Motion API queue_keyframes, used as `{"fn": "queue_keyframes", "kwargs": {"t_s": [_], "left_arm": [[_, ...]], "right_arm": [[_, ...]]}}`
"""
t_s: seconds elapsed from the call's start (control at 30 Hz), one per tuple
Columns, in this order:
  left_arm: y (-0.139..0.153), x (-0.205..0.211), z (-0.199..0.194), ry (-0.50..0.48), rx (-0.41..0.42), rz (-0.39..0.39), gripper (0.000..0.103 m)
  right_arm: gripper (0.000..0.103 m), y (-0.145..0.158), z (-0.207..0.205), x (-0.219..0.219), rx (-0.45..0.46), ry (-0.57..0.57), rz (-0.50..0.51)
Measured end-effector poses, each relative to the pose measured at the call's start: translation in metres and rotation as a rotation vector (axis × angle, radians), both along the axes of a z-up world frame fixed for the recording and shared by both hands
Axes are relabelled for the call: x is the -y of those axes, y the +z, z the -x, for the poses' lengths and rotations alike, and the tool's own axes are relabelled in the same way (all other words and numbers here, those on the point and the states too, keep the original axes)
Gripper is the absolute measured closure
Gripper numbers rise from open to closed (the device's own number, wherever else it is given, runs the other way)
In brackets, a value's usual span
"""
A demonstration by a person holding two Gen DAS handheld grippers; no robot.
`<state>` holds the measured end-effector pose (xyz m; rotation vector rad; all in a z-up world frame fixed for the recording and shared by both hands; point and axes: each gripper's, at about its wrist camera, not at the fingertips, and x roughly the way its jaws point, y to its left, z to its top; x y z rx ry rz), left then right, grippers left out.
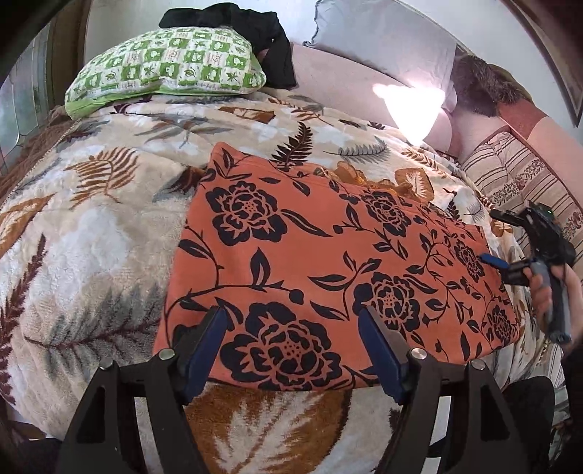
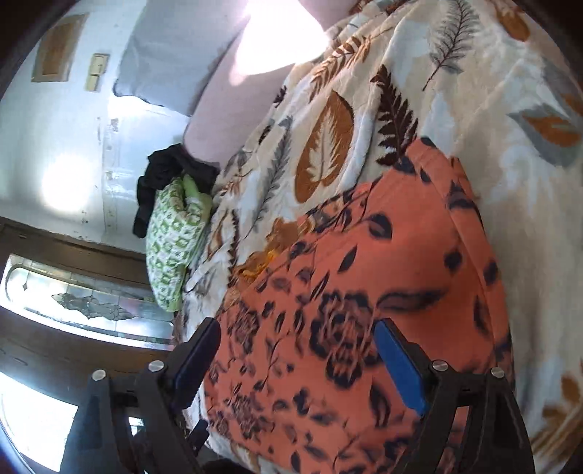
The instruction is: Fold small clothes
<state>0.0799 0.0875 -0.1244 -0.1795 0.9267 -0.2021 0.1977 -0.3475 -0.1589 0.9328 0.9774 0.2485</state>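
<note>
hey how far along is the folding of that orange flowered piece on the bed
Looks done: the orange floral garment lies flat as a neat rectangle on the leaf-print blanket, apparently already folded over. In hand: nothing; the left tool and right tool are both open above it. Left: possibly another fold, and the black clothing behind the green pillow.

We see our left tongs (image 1: pixel 291 328) spread apart over the near edge of the orange black-flowered folded cloth (image 1: pixel 328 255); right tongs (image 1: pixel 490 237) at its far-right edge.

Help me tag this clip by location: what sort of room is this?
Most likely a bedroom: a fleecy leaf-print blanket covers a bed, with a green-and-white checked pillow and a grey pillow at its head against the wall.
</note>
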Motion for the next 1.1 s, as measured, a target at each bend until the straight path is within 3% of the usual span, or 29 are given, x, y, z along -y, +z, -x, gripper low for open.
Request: {"fn": "queue_keyframes", "kwargs": {"t_s": [0.2,0.4,0.5,0.57,0.63,0.7,0.8,0.9,1.03,1.1], "left_arm": [[-0.008,0.0,-0.009,-0.006,-0.005,-0.003,0.027],[-0.005,-0.001,-0.006,0.009,0.0,-0.003,0.027],[0.0,0.0,-0.001,0.028,-0.006,-0.025,0.027],[0.005,0.001,0.003,0.055,-0.023,-0.067,0.027],[0.011,0.001,0.008,0.068,-0.024,-0.094,0.027],[0.015,-0.001,0.012,0.094,-0.027,-0.114,0.027],[0.018,-0.003,0.016,0.124,-0.044,-0.115,0.027],[0.022,0.0,0.02,0.127,-0.047,-0.126,0.028],[0.031,0.003,0.026,0.114,-0.036,-0.133,0.027],[0.035,0.004,0.027,0.118,-0.022,-0.137,0.027]], "right_arm": [[0.015,-0.011,-0.029,0.053,-0.029,-0.142,0.028],[0.014,0.018,-0.005,0.021,0.067,-0.017,0.031],[0.015,0.007,-0.003,0.012,-0.003,0.006,0.126],[0.015,0.001,0.007,0.021,-0.071,-0.09,0.213],[0.014,0.018,0.025,0.012,-0.003,-0.071,0.234],[0.015,0.039,0.045,-0.014,0.059,0.016,0.332],[0.014,0.05,0.08,-0.044,0.14,0.111,0.332],[0.014,0.037,0.099,-0.062,0.134,0.129,0.333],[0.015,-0.001,0.102,-0.046,0.011,0.072,0.397],[0.015,-0.002,0.108,-0.027,0.013,0.015,0.314]]}}
